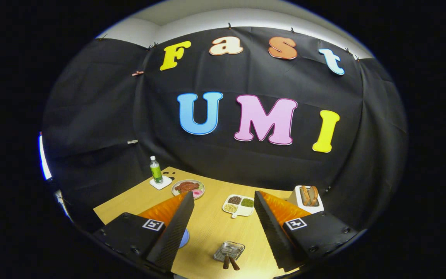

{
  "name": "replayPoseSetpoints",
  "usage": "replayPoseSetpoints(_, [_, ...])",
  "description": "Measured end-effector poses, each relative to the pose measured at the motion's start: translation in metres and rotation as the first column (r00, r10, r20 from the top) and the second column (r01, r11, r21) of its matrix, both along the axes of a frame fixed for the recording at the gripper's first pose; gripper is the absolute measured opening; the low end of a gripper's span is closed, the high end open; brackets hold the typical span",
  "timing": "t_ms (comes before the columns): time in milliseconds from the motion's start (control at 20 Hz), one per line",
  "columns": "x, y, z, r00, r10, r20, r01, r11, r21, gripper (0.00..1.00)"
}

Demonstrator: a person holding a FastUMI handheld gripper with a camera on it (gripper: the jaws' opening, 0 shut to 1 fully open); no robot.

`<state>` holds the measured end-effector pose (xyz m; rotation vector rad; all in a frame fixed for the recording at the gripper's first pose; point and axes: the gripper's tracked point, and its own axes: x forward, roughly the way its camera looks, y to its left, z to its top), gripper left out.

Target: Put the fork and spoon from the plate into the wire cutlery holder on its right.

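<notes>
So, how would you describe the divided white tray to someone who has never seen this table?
On the wooden table, look beyond the open gripper, between its two fingertips and slightly ahead. There lies the white tray, to the right of the round plate and left of the toaster. Only it has compartments, each holding dry beans or grains in a different colour.

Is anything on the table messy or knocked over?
Nothing looks spilled or tipped. The bottle stands upright on its coaster, the divided dish keeps its beans in separate sections, and the bread sits in the toaster. Two brown handles stick out of a small tray between the open fingers, lying tidily.
</notes>
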<state>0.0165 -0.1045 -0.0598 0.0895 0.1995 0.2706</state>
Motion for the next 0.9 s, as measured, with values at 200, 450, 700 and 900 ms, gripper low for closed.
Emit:
replayPoseSetpoints(200, [-0.003,-0.002,-0.004,0.999,0.038,0.009,-0.038,0.999,0.006,0.97])
replayPoseSetpoints(450, [-0.001,-0.010,-0.013,0.999,0.043,-0.006,-0.043,0.999,0.021,0.97])
replayPoseSetpoints(700, [-0.003,-0.021,-0.014,1.000,0.022,-0.005,-0.022,0.999,0.026,0.97])
replayPoseSetpoints(900, [-0.007,-0.023,-0.016,1.000,0.026,-0.002,-0.026,0.999,0.022,0.97])
